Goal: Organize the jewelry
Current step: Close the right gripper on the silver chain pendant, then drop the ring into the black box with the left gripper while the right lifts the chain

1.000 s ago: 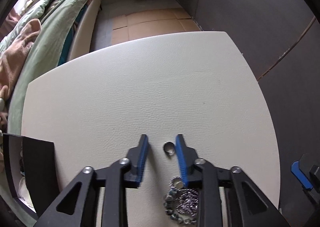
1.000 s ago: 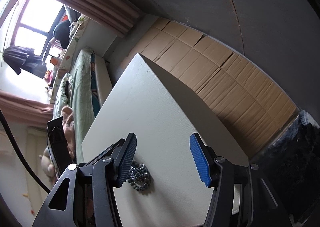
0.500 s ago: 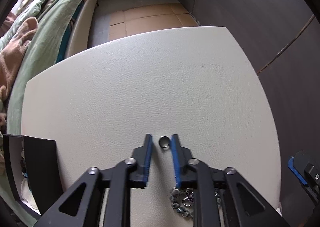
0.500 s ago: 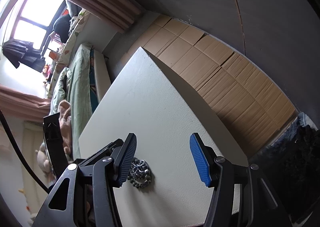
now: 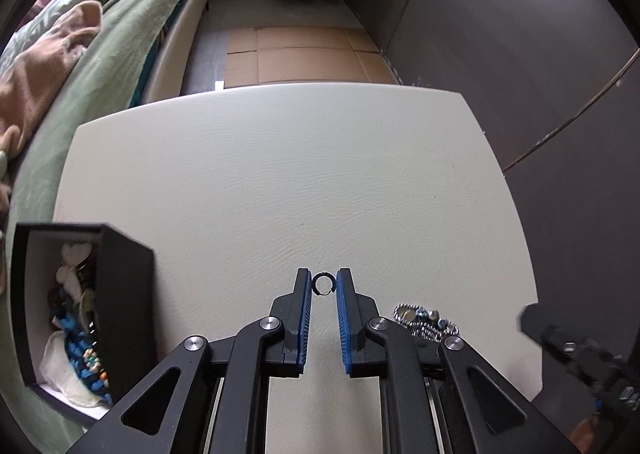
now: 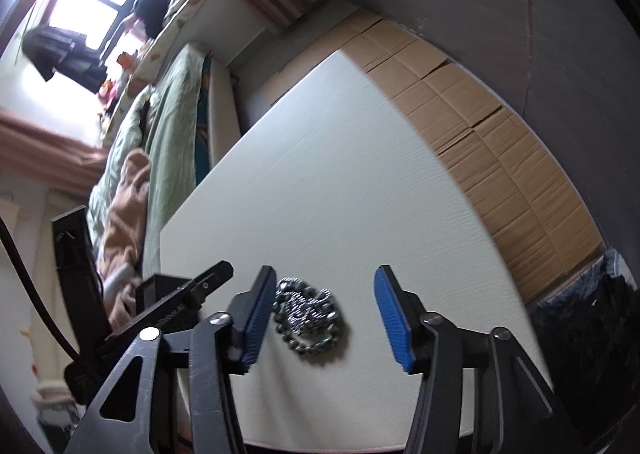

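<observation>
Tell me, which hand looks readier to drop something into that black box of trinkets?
Left. Its left gripper has a small dark ring pinched at the tips, with the open black box just to its left. The right gripper hangs open over the silver beaded bracelet.

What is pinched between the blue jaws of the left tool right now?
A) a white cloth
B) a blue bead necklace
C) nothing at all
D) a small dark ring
D: in the left wrist view a small dark ring sits pinched between the blue pads at the tip of the left gripper, above the white table.
</observation>
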Motion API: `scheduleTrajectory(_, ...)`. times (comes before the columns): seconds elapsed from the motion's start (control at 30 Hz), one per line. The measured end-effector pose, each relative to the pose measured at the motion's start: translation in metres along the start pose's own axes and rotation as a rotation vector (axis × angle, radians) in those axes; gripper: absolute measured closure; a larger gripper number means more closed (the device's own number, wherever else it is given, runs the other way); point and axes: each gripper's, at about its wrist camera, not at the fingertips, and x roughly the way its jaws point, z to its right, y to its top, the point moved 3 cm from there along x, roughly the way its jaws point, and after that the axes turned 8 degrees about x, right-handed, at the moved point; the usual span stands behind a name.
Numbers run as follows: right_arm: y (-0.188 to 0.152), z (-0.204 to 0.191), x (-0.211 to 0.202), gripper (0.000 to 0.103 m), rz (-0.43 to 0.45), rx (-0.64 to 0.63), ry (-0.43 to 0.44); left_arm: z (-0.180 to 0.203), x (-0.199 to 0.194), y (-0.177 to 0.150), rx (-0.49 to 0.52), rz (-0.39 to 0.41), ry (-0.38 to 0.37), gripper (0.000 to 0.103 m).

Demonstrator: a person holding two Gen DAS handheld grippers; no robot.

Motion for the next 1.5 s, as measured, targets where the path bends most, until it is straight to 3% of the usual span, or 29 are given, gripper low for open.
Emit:
scheduleTrajectory(0.17, -0.016, -0.018, 0.014, 0.064, -0.047, -0.056, -0.018, -0.017, -0.021, -0.006, -0.044, 0.058, -0.033, 0.090)
scheduleTrajectory(0.43, -0.035, -0.032, 0.036, 0.067, -0.097, -0.118, -0.080, -0.042, -0.049, -0.011, -0.112, 0.137, -0.090, 0.090)
scheduleTrajectory(0.73, -0.043, -0.029, 0.050, 0.072, -0.090, -0.160, -0.208, -0.054, -0.070, -0.020, -0.134, 0.196, -0.138, 0.090)
scheduleTrajectory(0.8, -0.043, -0.031, 0.049, 0.080, -0.067, -0.176, -0.232, -0.058, -0.076, -0.020, -0.144, 0.213, -0.146, 0.090)
scheduleTrajectory(0.83, -0.042, -0.032, 0.049, 0.089, -0.053, -0.190, -0.233, -0.059, -0.079, -0.020, -0.150, 0.219, -0.149, 0.090)
scheduleTrajectory(0.93, -0.042, -0.033, 0.048, 0.089, -0.061, -0.200, -0.240, -0.066, -0.088, -0.021, -0.172, 0.237, -0.160, 0.090)
scheduleTrajectory(1.27, -0.041, -0.078, -0.001, 0.090, 0.042, -0.266, -0.151, -0.089, -0.118, -0.030, -0.201, 0.267, -0.169, 0.090)
scheduleTrajectory(1.5, -0.035, -0.122, -0.058, 0.090, 0.149, -0.309, -0.074, -0.112, -0.140, -0.035, -0.225, 0.291, -0.150, 0.090)
